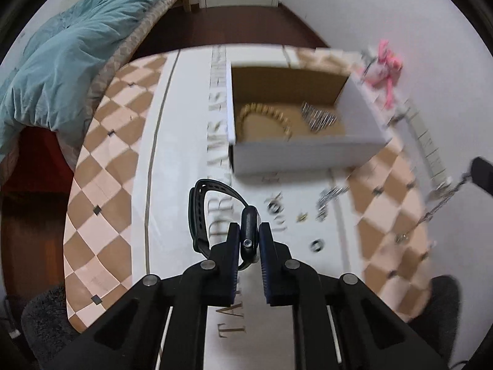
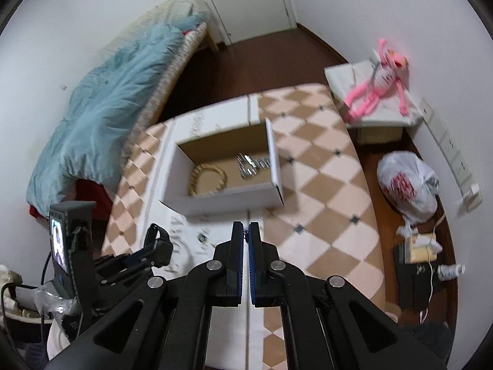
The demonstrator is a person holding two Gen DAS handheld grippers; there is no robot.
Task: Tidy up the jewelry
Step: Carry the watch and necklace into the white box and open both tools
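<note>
So your left tongs clench the black strap watch, right tongs pinch a thin silver chain, the open white cardboard box holds a gold bead bracelet and silver pieces, and small bits wait near the desk middle.

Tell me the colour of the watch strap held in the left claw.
Black, clearest in the left wrist view: watch strap, left claw.

Left wrist close above table, right wrist higher (wider), both facing shared box
</note>
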